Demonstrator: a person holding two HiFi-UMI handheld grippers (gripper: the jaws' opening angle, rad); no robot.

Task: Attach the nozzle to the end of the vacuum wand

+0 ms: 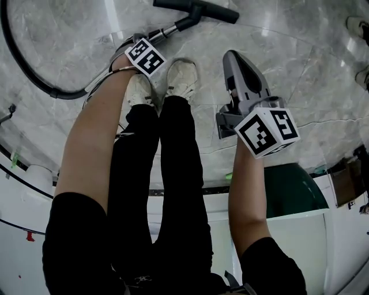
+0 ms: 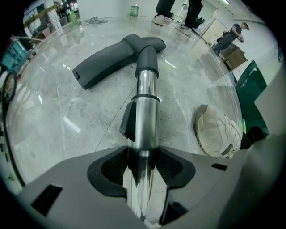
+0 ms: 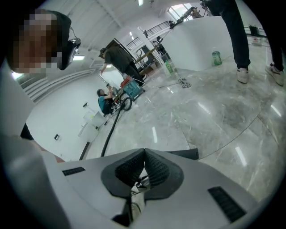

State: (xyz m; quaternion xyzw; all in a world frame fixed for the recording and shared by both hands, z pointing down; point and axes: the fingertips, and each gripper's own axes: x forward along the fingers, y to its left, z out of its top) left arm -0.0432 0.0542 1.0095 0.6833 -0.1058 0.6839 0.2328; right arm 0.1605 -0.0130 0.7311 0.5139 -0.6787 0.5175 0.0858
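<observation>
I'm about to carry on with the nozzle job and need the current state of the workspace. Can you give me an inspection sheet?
Surface: glossy grey marble floor.
Job's things: nozzle looks joined to the end of the wand; both are down at the floor.
Clutter: green bottle, far off.
Grippers: left gripper open, jaws straddling the wand; right gripper shut, empty.
Cables: black hose curving across the floor.
Surroundings: wearer's white shoes; people working beyond.

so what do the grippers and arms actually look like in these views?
The left gripper and right gripper are light grey plastic shells with black, finely textured pads. Each carries a white cube with black square markers: left cube, right cube. The person wears black short sleeves.
</observation>
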